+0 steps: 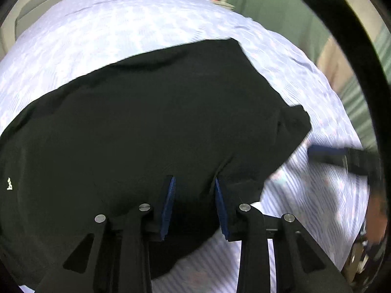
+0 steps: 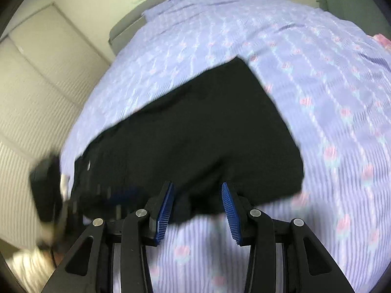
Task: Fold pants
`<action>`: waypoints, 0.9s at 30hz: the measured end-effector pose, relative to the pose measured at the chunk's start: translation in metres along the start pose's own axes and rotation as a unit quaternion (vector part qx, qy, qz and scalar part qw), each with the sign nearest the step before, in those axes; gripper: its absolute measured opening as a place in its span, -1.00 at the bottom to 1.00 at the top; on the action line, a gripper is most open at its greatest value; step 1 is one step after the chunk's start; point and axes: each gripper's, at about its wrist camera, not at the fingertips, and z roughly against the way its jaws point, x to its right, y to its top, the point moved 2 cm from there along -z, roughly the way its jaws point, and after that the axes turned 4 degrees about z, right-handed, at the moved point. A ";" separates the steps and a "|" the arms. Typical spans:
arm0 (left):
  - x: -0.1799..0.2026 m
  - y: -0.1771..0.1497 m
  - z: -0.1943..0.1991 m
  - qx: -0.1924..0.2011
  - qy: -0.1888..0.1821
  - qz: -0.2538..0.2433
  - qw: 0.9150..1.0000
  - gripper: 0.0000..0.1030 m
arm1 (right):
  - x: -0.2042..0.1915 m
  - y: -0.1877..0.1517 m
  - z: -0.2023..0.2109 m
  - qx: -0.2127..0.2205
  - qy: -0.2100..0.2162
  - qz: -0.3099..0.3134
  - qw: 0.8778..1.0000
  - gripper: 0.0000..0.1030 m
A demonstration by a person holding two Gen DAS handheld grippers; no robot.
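Observation:
Black pants (image 1: pixel 146 109) lie folded on a lilac flowered bedspread (image 1: pixel 110 24), with a small white logo at their left end. My left gripper (image 1: pixel 194 179) hovers over their near edge. Its blue pads (image 1: pixel 169 202) stand apart, with cloth showing between them but not pinched. In the right wrist view the pants (image 2: pixel 195 134) stretch diagonally across the bedspread (image 2: pixel 317 73). My right gripper (image 2: pixel 197 184) is open above their near edge and holds nothing. The right gripper's blue pad (image 1: pixel 327 151) appears blurred at the right of the left wrist view. The left gripper (image 2: pixel 117 193) is a blur at the lower left.
A ribbed cream closet door (image 2: pixel 36 85) stands left of the bed, and a grey headboard (image 2: pixel 127 29) is at its far end. A pink item (image 2: pixel 382 40) lies at the bed's right edge. A green curtain (image 1: pixel 268 7) hangs beyond the bed.

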 end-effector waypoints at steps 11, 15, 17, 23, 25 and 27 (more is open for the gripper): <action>-0.001 0.000 -0.004 -0.010 0.000 -0.016 1.000 -0.34 | -0.060 -0.014 -0.027 -0.017 0.025 0.099 0.995 -0.35; -0.005 -0.002 -0.002 -0.009 -0.004 -0.009 1.000 -0.34 | -0.056 -0.007 -0.040 -0.037 0.008 0.111 0.993 -0.36; -0.007 -0.001 -0.004 -0.010 -0.007 -0.004 1.000 -0.34 | -0.053 -0.007 -0.048 -0.052 0.013 0.110 0.993 -0.36; -0.008 -0.008 0.009 -0.002 0.003 -0.007 1.000 -0.35 | -0.049 0.006 -0.072 -0.063 0.023 0.084 0.994 -0.36; -0.009 -0.011 0.019 0.007 0.007 -0.007 1.000 -0.35 | -0.050 0.006 -0.069 -0.059 0.025 0.084 0.994 -0.36; -0.009 -0.015 0.030 0.015 0.008 -0.009 1.000 -0.33 | -0.057 -0.004 -0.063 -0.058 0.028 0.098 0.993 -0.54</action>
